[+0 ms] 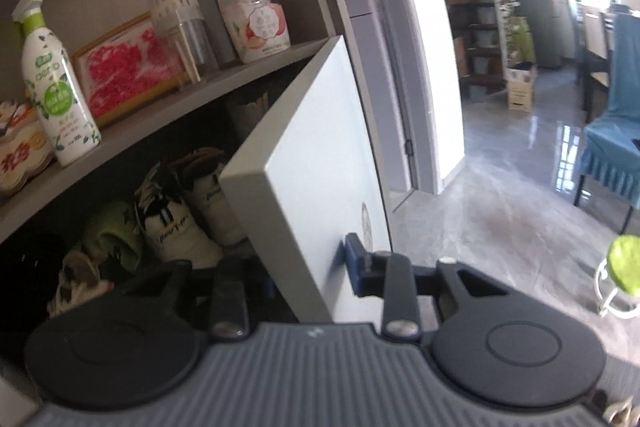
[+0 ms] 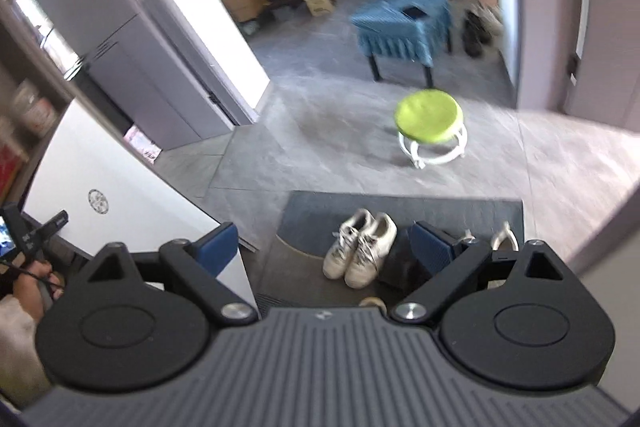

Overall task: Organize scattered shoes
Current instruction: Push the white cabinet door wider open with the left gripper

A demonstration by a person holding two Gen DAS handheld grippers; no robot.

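In the left wrist view my left gripper (image 1: 312, 275) is shut on the lower edge of the white cabinet door (image 1: 320, 155); one blue pad (image 1: 354, 263) presses its outer face and the other finger is mostly hidden behind it. Inside the lower compartment stand white high-top sneakers (image 1: 180, 223), a green slipper (image 1: 112, 235) and a patterned shoe (image 1: 76, 275). In the right wrist view my right gripper (image 2: 326, 247) is open and holds nothing. It hangs above a pair of white sneakers (image 2: 360, 251) on a dark doormat (image 2: 312, 215). A black item (image 2: 396, 263) lies beside them.
The upper shelf (image 1: 168, 107) holds a spray bottle (image 1: 52, 79), a red picture frame (image 1: 128, 71) and air fresheners (image 1: 252, 15). A green stool (image 2: 430, 123), a blue-covered chair (image 2: 404, 11) and dark shoes (image 2: 476, 31) stand on the grey floor. A hand (image 2: 36, 279) holds the left gripper.
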